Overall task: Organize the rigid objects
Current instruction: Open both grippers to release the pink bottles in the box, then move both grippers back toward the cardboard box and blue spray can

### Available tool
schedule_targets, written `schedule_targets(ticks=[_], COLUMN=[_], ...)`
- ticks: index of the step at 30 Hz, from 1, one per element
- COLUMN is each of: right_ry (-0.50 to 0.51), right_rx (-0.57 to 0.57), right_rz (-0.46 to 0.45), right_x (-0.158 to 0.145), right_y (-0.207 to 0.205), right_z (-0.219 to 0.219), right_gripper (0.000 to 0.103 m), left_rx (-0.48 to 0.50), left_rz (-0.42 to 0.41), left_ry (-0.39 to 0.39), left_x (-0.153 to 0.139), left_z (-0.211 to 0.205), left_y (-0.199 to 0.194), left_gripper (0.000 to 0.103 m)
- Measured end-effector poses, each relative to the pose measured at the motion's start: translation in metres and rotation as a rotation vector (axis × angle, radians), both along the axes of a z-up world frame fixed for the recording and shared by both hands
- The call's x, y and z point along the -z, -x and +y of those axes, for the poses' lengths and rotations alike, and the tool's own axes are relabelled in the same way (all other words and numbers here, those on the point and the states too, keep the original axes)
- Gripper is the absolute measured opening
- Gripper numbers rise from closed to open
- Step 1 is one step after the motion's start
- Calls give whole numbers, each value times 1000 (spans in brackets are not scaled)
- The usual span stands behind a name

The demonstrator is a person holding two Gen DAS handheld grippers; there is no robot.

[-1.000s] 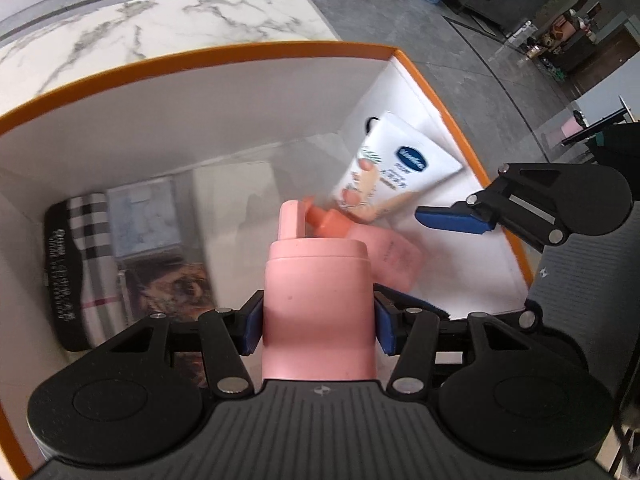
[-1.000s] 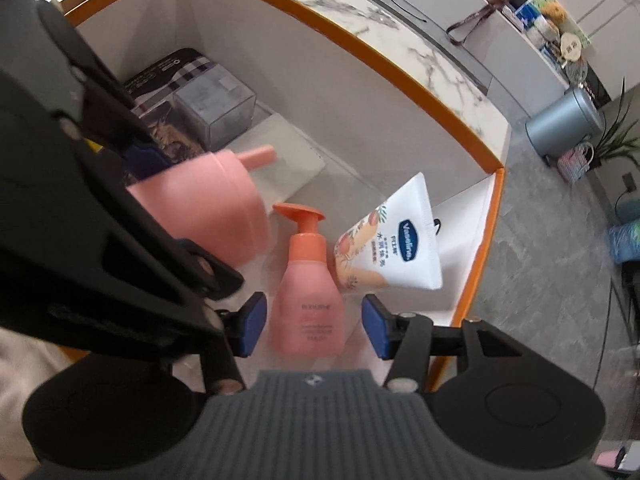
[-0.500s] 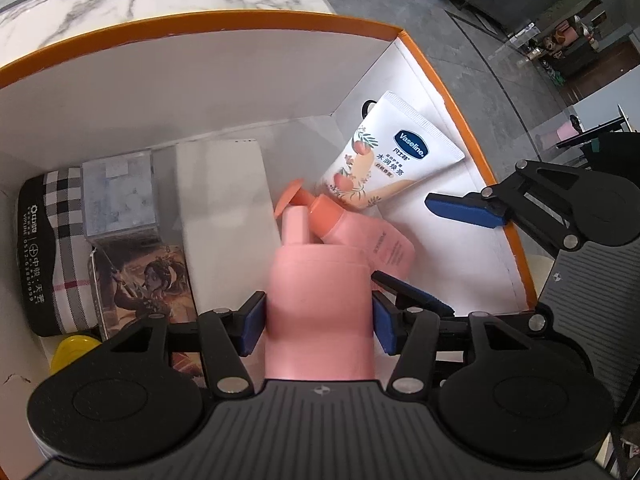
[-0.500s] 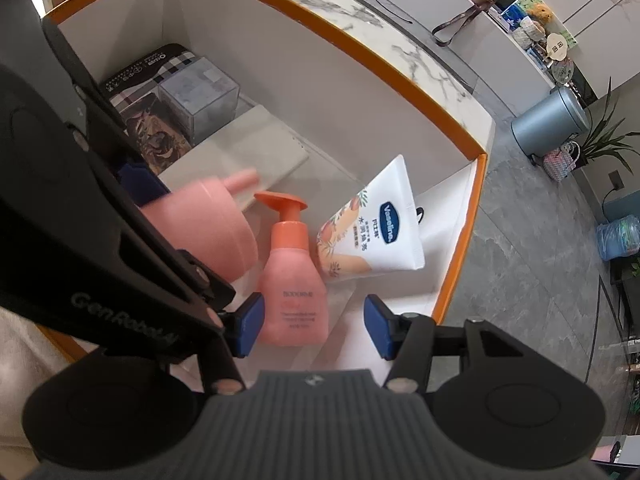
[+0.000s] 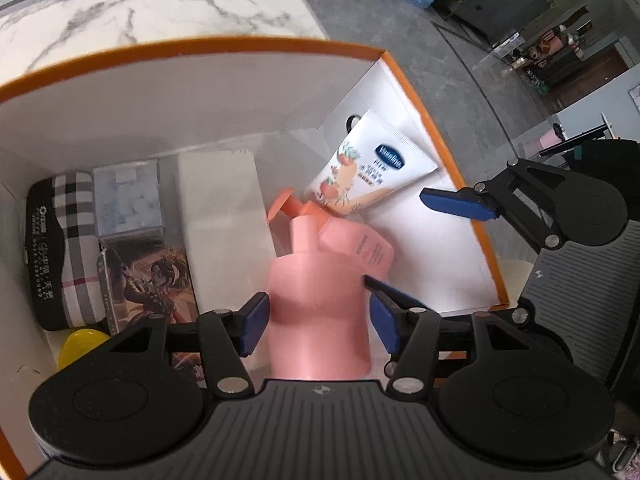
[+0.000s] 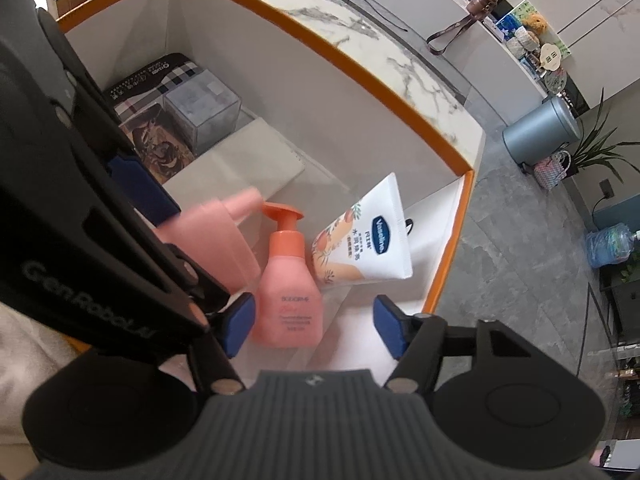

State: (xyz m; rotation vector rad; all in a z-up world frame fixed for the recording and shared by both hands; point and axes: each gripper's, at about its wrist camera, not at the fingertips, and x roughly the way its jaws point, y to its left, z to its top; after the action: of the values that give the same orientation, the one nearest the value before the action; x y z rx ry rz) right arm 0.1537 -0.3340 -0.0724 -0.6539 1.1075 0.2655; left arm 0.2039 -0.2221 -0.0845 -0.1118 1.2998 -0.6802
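Inside the box [image 5: 404,92], both tools are opening: the left tool [image 5: 316,320] straddles the pink bottle [image 5: 318,312], pads barely clear; the right tool [image 6: 314,324] frames the orange pump bottle [image 6: 288,280], untouched, beside the tube [image 6: 368,236].

Two pink bottles [image 5: 320,304] [image 6: 289,292] inside box [image 5: 200,92]

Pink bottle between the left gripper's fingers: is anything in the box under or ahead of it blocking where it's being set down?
Nothing visibly blocks the pink bottle. The left gripper is opening around it, white block on one side, orange pump bottle on the other.
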Motion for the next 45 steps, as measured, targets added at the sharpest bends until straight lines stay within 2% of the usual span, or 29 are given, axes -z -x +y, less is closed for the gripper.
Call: schedule_targets(ticks=[5,8,14,21,24,28,32,35,41,45], right_ry=[23,39,26,-68,-113,-179,-213,-257,-358,-361], right_rx=[-2,4,12,-3,-13,-22,-60,-83,-91,-139], right_rz=[-14,-28,-59,-80,-80,-68,-70,-76,-105,-130], right_x=[-9,-15,-30,-51,-57,-62,-65,-68,-72,-73], right_y=[3,6,12,23,27,30,33,34,28,27], right_z=[4,7,18,45,60,79,100,114,143,170], right_gripper=[67,67,67,67,67,67,65,58,58,58], left_rx=[7,9,19,-2,-23,-48,-84,-110,-162,-188], left_rz=[-29,-65,-152,-271,-299,-353,-383,-393,-380,-380], left_ry=[16,10,-22,-69,-62,-73,-94,-108,-125,-146], left_x=[-12,-20,-42,-65,-71,-78,-80,-81,-79,-77], left_z=[5,10,26,55,70,90,114,133,169,191], left_y=[5,8,18,30,33,40,43,43,40,38], left_gripper=[71,61,53,48,44,43,43,43,43,43])
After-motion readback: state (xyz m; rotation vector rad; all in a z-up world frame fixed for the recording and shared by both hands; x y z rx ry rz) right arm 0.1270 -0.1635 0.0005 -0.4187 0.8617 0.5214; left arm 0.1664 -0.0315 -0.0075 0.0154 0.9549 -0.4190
